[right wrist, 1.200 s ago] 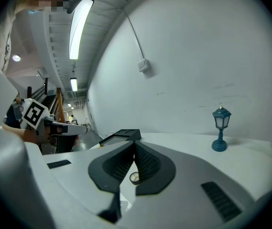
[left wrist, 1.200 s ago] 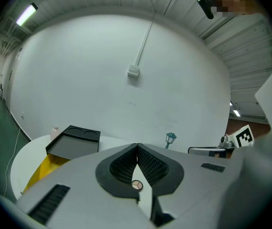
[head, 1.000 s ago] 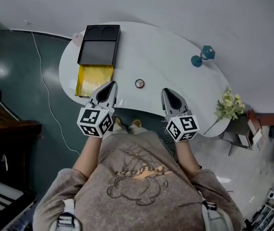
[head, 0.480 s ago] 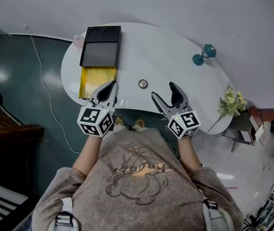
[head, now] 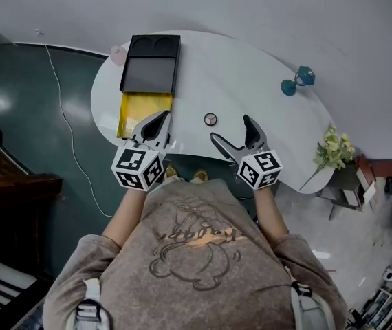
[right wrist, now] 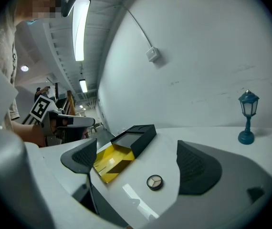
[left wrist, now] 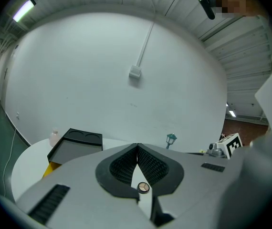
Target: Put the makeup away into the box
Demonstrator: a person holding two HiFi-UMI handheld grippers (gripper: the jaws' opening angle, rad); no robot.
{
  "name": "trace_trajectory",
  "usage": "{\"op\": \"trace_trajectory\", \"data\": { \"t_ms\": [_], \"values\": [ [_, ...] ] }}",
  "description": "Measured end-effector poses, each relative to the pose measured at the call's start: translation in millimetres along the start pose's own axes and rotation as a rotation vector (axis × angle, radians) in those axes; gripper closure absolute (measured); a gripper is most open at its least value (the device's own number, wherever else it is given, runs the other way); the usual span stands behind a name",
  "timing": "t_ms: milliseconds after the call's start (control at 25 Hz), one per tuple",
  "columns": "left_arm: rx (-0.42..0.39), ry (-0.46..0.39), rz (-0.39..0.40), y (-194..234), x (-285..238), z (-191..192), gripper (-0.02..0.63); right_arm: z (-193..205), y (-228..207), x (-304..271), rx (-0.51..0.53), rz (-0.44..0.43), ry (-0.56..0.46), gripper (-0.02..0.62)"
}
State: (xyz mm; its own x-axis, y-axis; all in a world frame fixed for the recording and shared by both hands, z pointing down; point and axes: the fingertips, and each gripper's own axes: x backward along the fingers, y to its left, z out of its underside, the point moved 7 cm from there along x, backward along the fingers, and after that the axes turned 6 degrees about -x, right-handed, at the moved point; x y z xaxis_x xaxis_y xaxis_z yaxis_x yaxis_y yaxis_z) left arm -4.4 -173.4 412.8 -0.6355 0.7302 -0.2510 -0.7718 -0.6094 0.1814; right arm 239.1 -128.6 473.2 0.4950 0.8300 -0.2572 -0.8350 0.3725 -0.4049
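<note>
Head view: a small round black makeup compact [head: 210,119] lies on the white table [head: 251,81], right of the black box with its yellow drawer open [head: 149,67].

Left gripper view: the left gripper [left wrist: 137,147] is closed and empty.

Right gripper view: the right gripper [right wrist: 138,156] has just been opening wide, with nothing between its pads. The compact looks light, stiff and slick; pinch across its rim.

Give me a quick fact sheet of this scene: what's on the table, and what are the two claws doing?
Surface: white table
Box: black box at the table's left end, yellow drawer pulled out
Makeup: one round compact lying on the table, outside the box
Other items: teal lamp ornament; small pink bottle by the box's far end
Left claw: shut, empty
Right claw: jaws have just been opening, now wide, nothing gripped; compact lies just ahead
</note>
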Motion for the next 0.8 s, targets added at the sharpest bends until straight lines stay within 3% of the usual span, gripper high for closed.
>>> {"op": "trace_trajectory", "data": {
  "t_ms": [280,800],
  "values": [
    [0.0,0.0,-0.025,9.6,6.2,2.1,0.584,29.5,-15.1,-35.5,0.044,0.007,0.122,0.084],
    [0.035,0.012,-0.095,34.3,29.3,15.7,0.584,92.3,-48.9,-94.5,0.08,0.118,0.323,0.085]
  ]
}}
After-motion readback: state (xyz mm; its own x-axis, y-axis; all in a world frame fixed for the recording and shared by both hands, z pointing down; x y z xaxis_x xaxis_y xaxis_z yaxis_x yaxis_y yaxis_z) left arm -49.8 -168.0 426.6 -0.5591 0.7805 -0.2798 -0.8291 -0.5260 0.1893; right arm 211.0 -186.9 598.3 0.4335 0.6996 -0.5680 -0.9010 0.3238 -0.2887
